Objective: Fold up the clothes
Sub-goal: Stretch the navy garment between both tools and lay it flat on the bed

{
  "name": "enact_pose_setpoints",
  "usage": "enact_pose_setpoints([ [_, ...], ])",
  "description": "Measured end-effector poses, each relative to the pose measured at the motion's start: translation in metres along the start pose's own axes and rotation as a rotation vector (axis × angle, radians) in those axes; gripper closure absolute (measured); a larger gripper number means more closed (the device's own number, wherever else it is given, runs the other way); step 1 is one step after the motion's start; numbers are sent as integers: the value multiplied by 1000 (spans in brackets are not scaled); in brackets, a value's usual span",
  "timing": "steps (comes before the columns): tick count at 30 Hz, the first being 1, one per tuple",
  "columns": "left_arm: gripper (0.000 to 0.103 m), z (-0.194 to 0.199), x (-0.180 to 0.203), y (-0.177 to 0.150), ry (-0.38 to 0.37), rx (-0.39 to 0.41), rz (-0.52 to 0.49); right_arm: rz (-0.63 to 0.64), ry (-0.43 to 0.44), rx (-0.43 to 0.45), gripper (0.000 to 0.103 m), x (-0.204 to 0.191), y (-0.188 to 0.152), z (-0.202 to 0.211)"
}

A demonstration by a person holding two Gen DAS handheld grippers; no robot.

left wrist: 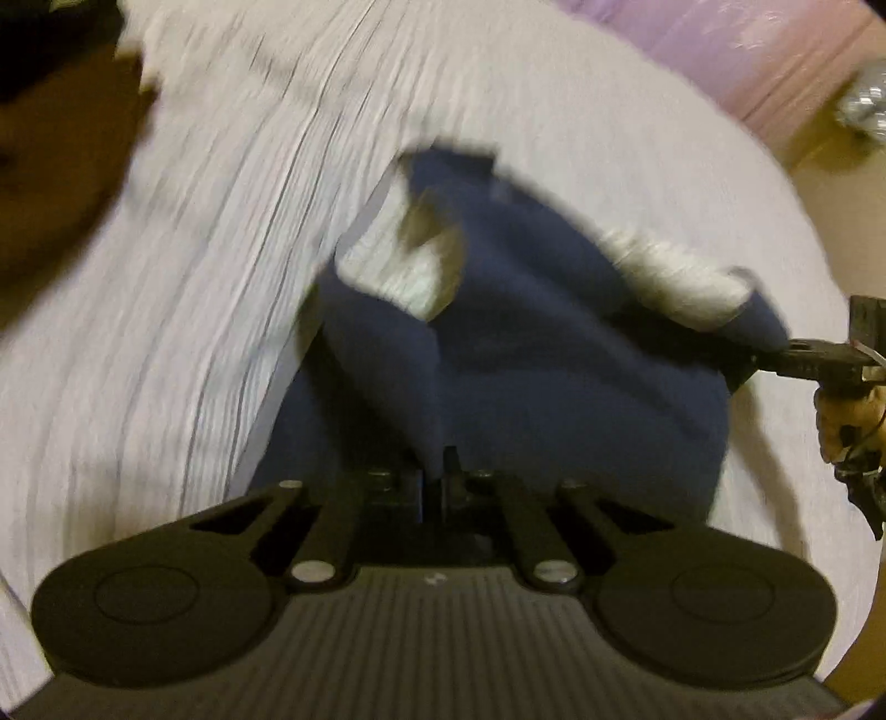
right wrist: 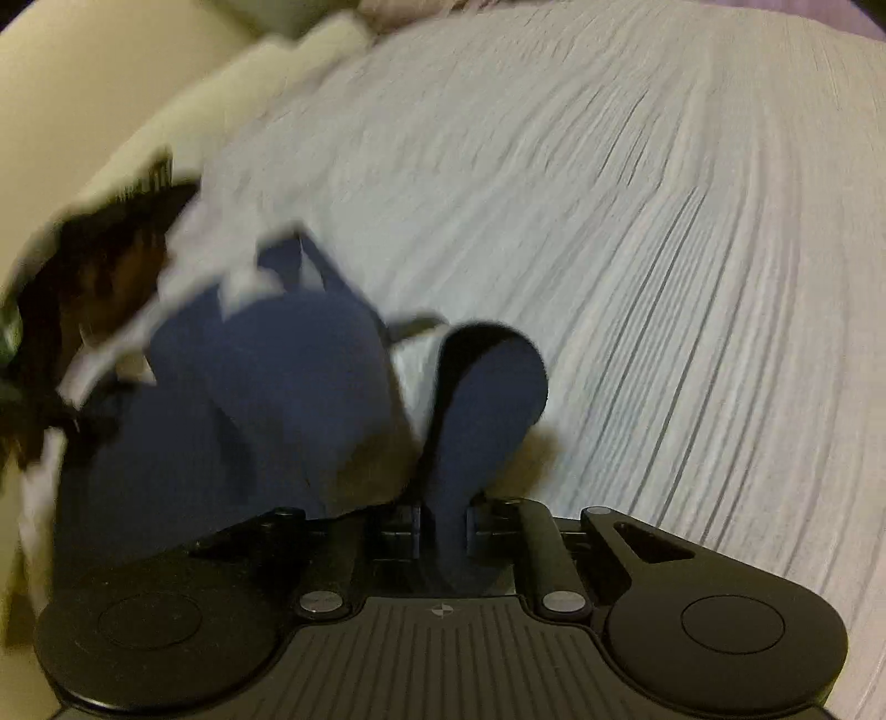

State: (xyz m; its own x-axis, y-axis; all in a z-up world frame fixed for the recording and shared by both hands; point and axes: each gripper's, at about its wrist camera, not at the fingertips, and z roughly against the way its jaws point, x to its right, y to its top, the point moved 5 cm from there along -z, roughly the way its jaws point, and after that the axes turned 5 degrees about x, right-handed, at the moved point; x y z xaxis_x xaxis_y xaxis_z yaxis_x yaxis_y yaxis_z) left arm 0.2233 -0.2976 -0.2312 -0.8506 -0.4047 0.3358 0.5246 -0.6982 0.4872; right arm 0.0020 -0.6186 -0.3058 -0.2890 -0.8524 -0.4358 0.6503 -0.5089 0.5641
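Both grippers are clamped on the navy garment (left wrist: 554, 354) and it hangs slack between them over the middle of the bed (left wrist: 194, 332), blurred. The left gripper (left wrist: 437, 482) has its jaws pinched nearly together on a dark fold; the right gripper (right wrist: 443, 526) bites a rolled edge of the same cloth. It looks soft, light and floppy, likely to sag and slide unless held by a hem or corner. Pale patches show on the navy. The bedcover is whitish, finely ribbed, crinkly. A lilac pillow (left wrist: 720, 44) sits at the far corner.
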Motion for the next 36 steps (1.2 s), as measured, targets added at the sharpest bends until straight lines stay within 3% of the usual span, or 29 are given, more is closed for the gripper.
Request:
enact_pose_setpoints([
  [7, 101, 96, 54, 48, -65, 238, -136, -9, -26, 230, 94, -55, 35, 106],
  [11, 101, 150, 91, 56, -122, 328, -200, 33, -64, 322, 94, -91, 27, 171],
  [19, 101, 237, 138, 20, -377, 384, -310, -46, -287, 504, 94, -168, -53, 326],
  [23, 101, 243, 167, 38, -432, 393, -346, -126, -406, 599, 94, -231, -101, 404],
  [26, 101, 243, 190, 56, -462, 398, -372, -154, -470, 650, 94, -271, -119, 451],
  [28, 101, 243, 205, 67, -482, 402, -389, -154, -507, 678, 94, -278, -119, 480],
  [32, 101, 243, 236, 91, -522, 409, -424, -128, -546, 713, 94, -248, -89, 507],
  [34, 101, 243, 251, 102, -543, 413, -441, -114, -552, 697, 94, -206, -65, 503],
  [36, 100, 203, 265, 116, -511, 377, -439, -109, -543, 661, 94, -155, -44, 480],
])
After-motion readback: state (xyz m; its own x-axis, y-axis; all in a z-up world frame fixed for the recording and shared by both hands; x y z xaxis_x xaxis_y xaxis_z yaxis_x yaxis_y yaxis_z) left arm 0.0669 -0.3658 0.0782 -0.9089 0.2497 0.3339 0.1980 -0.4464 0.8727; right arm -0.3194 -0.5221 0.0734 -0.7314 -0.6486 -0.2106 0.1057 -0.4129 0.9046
